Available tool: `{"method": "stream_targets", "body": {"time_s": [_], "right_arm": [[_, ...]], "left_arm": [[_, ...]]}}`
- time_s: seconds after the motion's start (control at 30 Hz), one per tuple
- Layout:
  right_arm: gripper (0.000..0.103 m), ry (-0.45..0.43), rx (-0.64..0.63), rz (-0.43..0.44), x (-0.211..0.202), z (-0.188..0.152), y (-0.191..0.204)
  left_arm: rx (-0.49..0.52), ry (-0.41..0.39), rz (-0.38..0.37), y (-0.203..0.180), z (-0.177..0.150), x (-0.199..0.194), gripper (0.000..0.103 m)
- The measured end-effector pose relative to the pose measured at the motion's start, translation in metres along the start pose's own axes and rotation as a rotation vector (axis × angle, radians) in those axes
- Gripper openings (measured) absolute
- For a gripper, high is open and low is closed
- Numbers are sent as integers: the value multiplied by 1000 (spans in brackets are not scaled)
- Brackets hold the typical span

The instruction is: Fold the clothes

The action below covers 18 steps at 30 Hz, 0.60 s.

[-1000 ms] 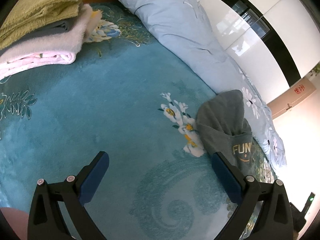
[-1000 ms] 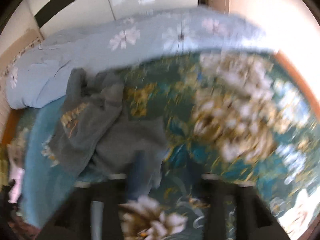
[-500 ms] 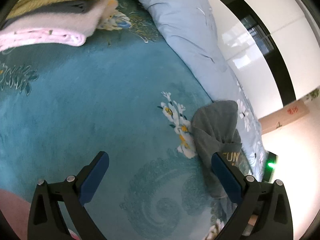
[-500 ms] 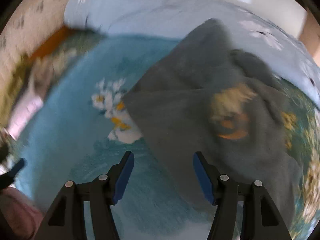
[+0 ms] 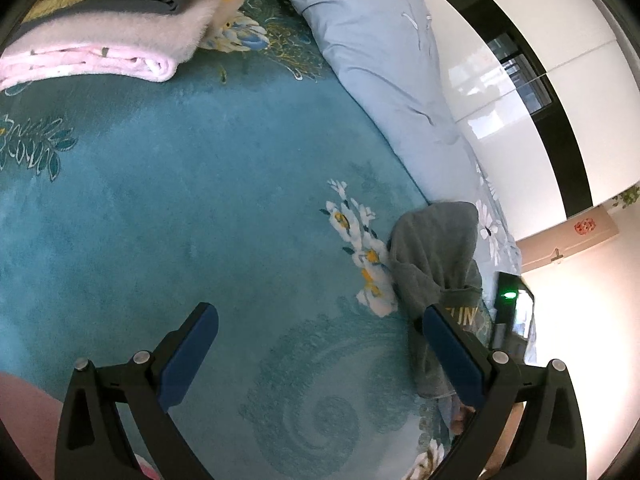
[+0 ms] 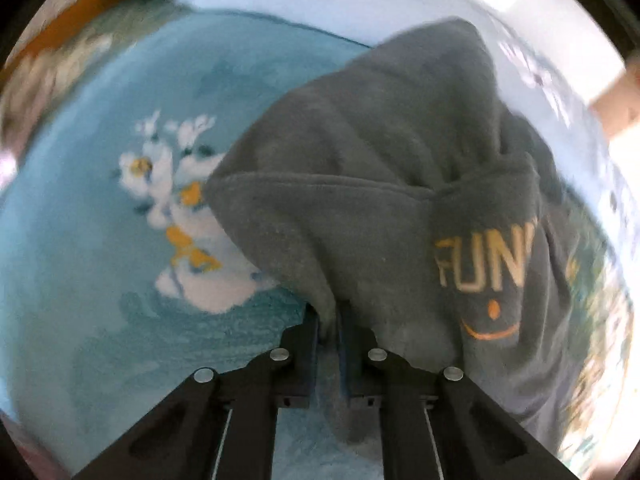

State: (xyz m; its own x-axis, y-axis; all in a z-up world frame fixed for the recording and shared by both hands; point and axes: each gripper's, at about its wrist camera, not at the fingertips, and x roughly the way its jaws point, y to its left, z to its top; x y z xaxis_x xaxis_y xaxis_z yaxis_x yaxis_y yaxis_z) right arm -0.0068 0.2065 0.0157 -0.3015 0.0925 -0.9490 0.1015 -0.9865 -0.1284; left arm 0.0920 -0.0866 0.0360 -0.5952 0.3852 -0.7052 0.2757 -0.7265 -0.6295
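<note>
Right wrist view: the right gripper (image 6: 329, 320) has just been closing, and its jaws now stand nearly together with a fold of the grey sweatshirt (image 6: 380, 168) pinched between the pads. The grip sits on the garment's near left edge, likely chosen so that the crumpled heap can be dragged out and spread.

The sweatshirt, printed "FUN" above an orange smile, lies bunched on the teal floral blanket (image 5: 200, 200), its far side against the light blue quilt (image 5: 380, 60).

Left wrist view: the left gripper (image 5: 320, 344) hangs above bare blanket with its jaws wide apart and nothing between them. This posture probably keeps it ready to take a second edge.

A stack of folded clothes (image 5: 100, 32) rests at the far corner, well apart from the sweatshirt, leaving the middle of the blanket free as a folding area.
</note>
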Motion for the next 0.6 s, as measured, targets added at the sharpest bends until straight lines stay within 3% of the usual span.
{"method": "stream_targets", "body": {"time_s": [0.07, 0.3, 0.43, 0.6], "right_arm": [[7, -34, 50, 45, -21, -1, -18], [7, -291, 188, 126, -135, 8, -88], [7, -440, 202, 120, -206, 22, -102], [7, -561, 148, 168, -273, 26, -86]], "left_arm": [[-2, 0, -10, 0, 0, -2, 102], [15, -8, -42, -4, -2, -8, 102], [14, -20, -61, -4, -3, -13, 102], [-9, -34, -84, -1, -3, -20, 102]]}}
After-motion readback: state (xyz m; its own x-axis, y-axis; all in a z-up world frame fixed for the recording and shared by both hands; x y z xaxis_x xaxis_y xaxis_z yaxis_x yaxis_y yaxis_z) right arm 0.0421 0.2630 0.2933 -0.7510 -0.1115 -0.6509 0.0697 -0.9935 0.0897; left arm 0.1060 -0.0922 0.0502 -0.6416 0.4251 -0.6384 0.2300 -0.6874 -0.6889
